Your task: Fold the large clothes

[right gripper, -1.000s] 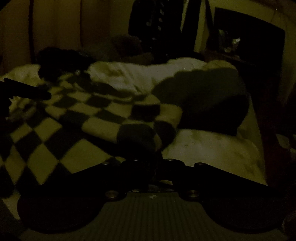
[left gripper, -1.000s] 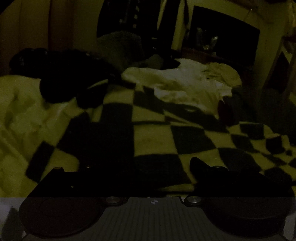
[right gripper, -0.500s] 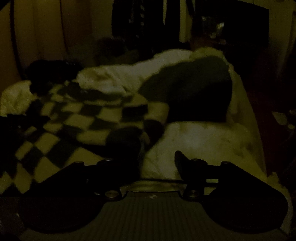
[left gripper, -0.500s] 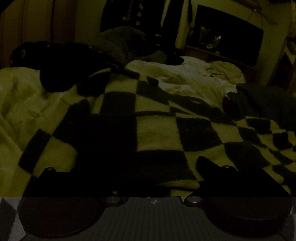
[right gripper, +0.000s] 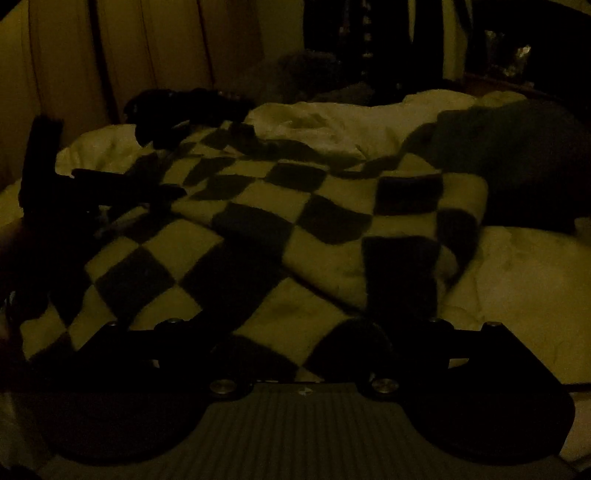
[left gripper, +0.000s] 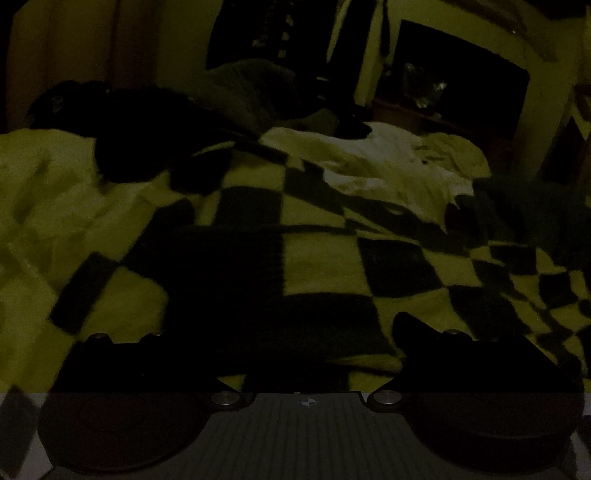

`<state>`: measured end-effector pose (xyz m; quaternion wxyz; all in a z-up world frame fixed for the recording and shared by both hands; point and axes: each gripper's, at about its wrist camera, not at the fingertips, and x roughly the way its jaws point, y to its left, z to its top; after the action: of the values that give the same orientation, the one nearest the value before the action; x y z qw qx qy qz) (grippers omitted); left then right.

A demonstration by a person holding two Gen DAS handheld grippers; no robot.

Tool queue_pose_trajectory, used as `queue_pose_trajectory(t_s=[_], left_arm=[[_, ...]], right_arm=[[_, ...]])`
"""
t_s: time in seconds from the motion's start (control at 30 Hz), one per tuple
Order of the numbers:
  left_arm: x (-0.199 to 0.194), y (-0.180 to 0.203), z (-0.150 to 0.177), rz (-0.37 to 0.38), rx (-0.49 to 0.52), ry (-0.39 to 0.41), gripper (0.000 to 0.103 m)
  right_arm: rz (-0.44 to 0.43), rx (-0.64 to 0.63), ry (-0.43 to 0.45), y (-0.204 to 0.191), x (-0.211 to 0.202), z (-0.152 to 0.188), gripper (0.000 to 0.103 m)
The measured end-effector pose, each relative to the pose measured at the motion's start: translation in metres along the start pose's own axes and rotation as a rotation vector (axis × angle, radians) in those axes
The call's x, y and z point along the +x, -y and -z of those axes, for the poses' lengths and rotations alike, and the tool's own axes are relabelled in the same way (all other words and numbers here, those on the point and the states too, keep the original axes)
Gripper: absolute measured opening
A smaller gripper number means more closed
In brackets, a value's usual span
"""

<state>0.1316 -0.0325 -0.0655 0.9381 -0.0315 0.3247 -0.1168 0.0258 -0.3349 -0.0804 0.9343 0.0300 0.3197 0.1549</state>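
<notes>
A large checkered garment (left gripper: pixel 317 266), dark and pale squares, lies spread on a bed in very dim light. In the left wrist view my left gripper (left gripper: pixel 280 343) is open, its fingers wide apart at the garment's near edge; the right fingertip (left gripper: pixel 410 325) shows, the left one is lost in the dark. In the right wrist view the garment (right gripper: pixel 280 236) fills the middle, with a folded layer on top. My right gripper (right gripper: pixel 299 347) is open over its near edge. The left gripper shows at the left of the right wrist view (right gripper: pixel 110 188).
Pale bedding (left gripper: pixel 391 166) lies beyond the garment. A black clothing heap (left gripper: pixel 122 122) sits at the far left. A dark cushion or blanket (right gripper: pixel 517 162) rests at the right. Hanging clothes (left gripper: pixel 280 33) and a dark screen (left gripper: pixel 458 74) stand behind the bed. Curtains (right gripper: pixel 110 55) hang at the left.
My right gripper, shut on the garment one second ago, has opened and swung left, over the checkered garment. The left gripper has shifted only slightly and stays open.
</notes>
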Motion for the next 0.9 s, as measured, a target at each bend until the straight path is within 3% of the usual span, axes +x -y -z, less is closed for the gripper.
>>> queue_pose_trajectory(t_s=[0.13, 0.2, 0.27, 0.33, 0.5, 0.57, 0.6, 0.7, 0.77, 0.8, 0.9], left_arm=[[-0.042, -0.02, -0.004, -0.044, -0.049, 0.075, 0.103], [-0.069, -0.031, -0.003, -0.105, -0.027, 0.143, 0.103], [-0.086, -0.045, -0.003, -0.205, -0.009, 0.151, 0.103], [-0.097, -0.059, 0.001, -0.262, -0.012, 0.151, 0.103], [-0.111, -0.101, 0.018, -0.287, -0.076, 0.077, 0.103], [-0.122, -0.118, 0.026, -0.321, -0.133, 0.073, 0.103], [-0.127, -0.126, 0.029, -0.304, -0.174, 0.063, 0.103], [-0.135, -0.142, 0.038, -0.162, -0.269, -0.005, 0.103], [-0.136, -0.142, 0.046, -0.213, -0.254, 0.004, 0.103], [-0.131, -0.142, 0.05, -0.259, -0.24, -0.016, 0.103], [-0.109, -0.142, 0.061, -0.295, -0.184, -0.104, 0.103]], right_arm=[[-0.032, 0.051, 0.082, 0.005, -0.018, -0.005, 0.09], [-0.063, 0.06, 0.153, 0.007, -0.031, -0.008, 0.09], [-0.09, 0.058, 0.213, 0.006, -0.044, -0.011, 0.091], [-0.175, 0.07, 0.272, 0.008, -0.058, -0.019, 0.091], [-0.437, 0.204, 0.449, 0.033, -0.102, -0.036, 0.101], [-0.464, 0.266, 0.461, 0.04, -0.108, -0.034, 0.101], [-0.464, 0.281, 0.455, 0.042, -0.108, -0.033, 0.101], [-0.43, 0.293, 0.422, 0.04, -0.1, -0.03, 0.101], [-0.445, 0.3, 0.396, 0.036, -0.093, -0.029, 0.101], [-0.456, 0.304, 0.385, 0.033, -0.09, -0.029, 0.101], [-0.468, 0.279, 0.356, 0.026, -0.09, -0.027, 0.101]])
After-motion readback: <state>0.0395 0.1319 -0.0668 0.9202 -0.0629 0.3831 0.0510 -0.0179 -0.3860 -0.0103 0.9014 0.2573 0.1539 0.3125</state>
